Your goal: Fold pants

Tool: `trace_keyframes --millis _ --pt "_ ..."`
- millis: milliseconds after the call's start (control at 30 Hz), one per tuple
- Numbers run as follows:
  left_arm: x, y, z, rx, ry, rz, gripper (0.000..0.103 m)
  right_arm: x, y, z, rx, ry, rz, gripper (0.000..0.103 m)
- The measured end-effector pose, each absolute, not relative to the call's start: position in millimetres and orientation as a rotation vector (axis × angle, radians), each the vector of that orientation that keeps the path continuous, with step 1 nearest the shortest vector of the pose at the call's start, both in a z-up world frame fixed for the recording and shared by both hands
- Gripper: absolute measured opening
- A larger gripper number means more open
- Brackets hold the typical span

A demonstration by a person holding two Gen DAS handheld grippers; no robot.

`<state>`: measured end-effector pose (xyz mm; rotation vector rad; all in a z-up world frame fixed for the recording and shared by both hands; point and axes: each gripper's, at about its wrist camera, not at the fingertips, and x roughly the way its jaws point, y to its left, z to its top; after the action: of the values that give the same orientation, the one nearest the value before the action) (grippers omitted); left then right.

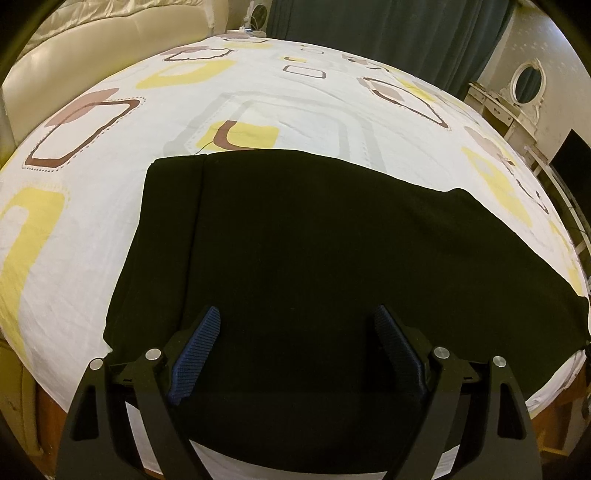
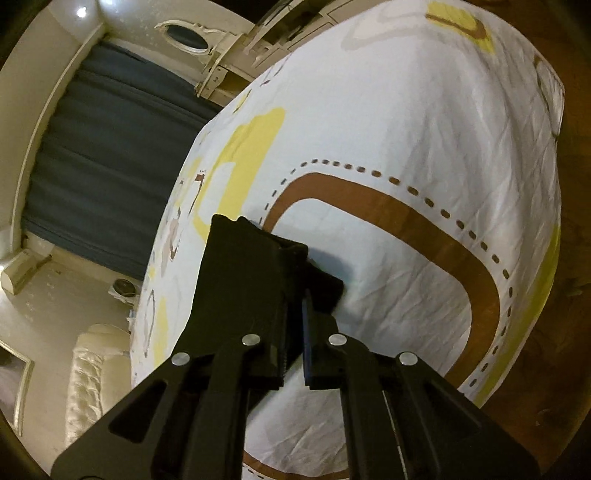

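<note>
Black pants [image 1: 314, 236] lie flat on the patterned bed sheet [image 1: 258, 107], reaching from the middle toward the near and right edges. My left gripper [image 1: 297, 321] is open, its blue-padded fingers [image 1: 201, 350] spread just above the pants near the bed's front edge. In the right wrist view my right gripper [image 2: 293, 295] is shut on a piece of the black pants [image 2: 251, 258], holding it lifted over the sheet [image 2: 406, 129]. The rest of the pants is hidden there.
A cream padded headboard [image 1: 92, 44] stands at the far left. Dark teal curtains [image 1: 388, 33] hang behind the bed. A white dresser with an oval mirror [image 1: 524, 85] stands to the right. Wooden floor [image 2: 576, 258] shows beside the bed.
</note>
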<state>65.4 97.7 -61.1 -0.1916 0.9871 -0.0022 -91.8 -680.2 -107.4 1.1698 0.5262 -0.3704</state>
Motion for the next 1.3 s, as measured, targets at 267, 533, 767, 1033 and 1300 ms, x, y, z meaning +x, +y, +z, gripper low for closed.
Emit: trace_keyframes --millis 267,533,767,1033,1300 --pt "66 98 -61 -0.197 0.990 -0.003 0.085 -86 -692 -50 0.940 0.525 -0.443 0.015" --pt "67 95 -63 -0.180 0.985 0.009 0.085 13 -722 -37 0.789 0.713 -0.264 0.040" --pt "67 94 -64 -0.168 0.976 0.017 0.085 71 -716 -75 0.741 0.870 -0.193 0.021" --pt "67 94 -65 -0.160 0.964 0.018 0.085 43 -734 -81 0.790 0.796 -0.270 0.002" --pt "66 93 -66 -0.158 0.963 0.014 0.086 6 -756 -73 0.937 0.708 -0.199 0.037"
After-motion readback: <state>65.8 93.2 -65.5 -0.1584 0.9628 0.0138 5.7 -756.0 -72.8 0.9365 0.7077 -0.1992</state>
